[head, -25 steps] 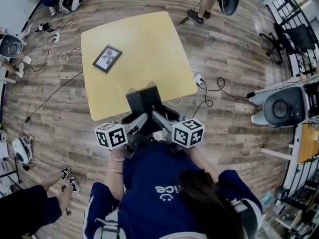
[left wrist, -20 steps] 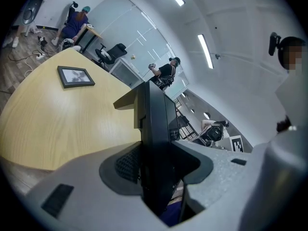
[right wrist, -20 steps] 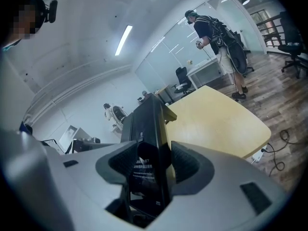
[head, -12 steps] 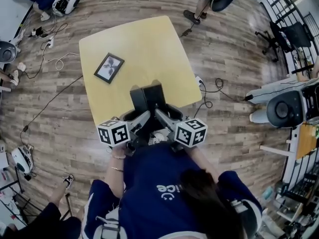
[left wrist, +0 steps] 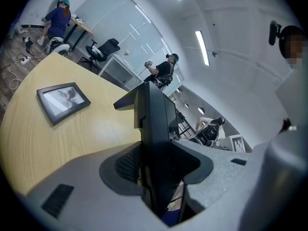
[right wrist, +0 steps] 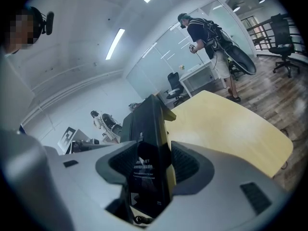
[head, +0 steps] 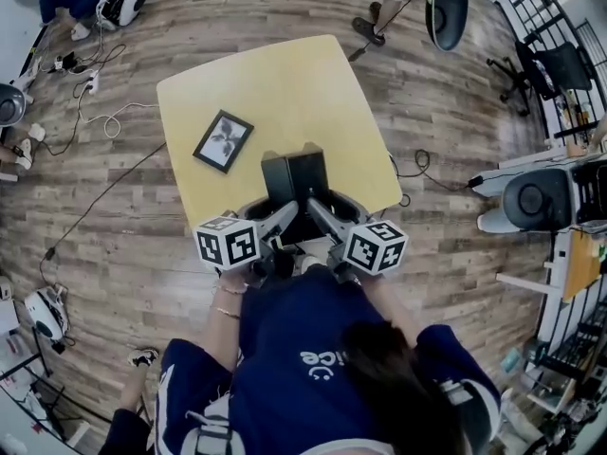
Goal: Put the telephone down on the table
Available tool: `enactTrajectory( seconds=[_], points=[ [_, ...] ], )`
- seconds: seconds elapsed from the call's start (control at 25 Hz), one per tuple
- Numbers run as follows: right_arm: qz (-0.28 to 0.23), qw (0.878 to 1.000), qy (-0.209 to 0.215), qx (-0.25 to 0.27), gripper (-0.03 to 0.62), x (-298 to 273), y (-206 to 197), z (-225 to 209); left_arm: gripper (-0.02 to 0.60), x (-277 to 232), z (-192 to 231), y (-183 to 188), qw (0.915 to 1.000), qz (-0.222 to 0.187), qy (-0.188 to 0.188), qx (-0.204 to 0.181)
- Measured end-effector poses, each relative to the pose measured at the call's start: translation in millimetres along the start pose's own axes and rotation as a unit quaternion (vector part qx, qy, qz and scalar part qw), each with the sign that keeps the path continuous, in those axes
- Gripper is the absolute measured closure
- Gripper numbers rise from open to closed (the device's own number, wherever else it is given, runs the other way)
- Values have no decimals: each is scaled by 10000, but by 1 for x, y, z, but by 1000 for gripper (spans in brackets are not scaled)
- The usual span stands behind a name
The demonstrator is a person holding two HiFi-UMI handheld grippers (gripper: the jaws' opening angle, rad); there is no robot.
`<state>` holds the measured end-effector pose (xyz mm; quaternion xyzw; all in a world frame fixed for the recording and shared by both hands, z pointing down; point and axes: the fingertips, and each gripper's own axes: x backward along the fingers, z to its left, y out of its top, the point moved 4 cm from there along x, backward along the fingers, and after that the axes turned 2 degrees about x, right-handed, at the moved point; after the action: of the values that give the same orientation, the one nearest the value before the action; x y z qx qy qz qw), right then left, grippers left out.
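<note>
Black telephone [head: 294, 180] held over near edge of yellow table [head: 285, 88].

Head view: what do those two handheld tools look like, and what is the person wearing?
The left tool and right tool are grey, each with two broad jaws lined with dark textured pads and a white cube bearing black square markers. The person wears a dark blue short-sleeved shirt with white print and thin bracelets on the left wrist.
</note>
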<state>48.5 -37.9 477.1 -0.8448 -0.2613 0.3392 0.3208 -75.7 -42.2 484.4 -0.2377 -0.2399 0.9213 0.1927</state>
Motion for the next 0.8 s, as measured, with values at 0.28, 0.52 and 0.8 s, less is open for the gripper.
enactTrajectory(
  seconds=[0.28,0.52,0.8],
  points=[
    [-148,9998,-161,9,365,-16,13,-2,396,-6,11,19,9999,30,-101,-6],
    [-93,9998,-151,65,367,-26,29,-12,396,-18,14,35,10000,-16,-72,49],
    [19,9999,-77,91,367,-41,46,-24,396,-31,21,50,9998,-95,17,152]
  ],
)
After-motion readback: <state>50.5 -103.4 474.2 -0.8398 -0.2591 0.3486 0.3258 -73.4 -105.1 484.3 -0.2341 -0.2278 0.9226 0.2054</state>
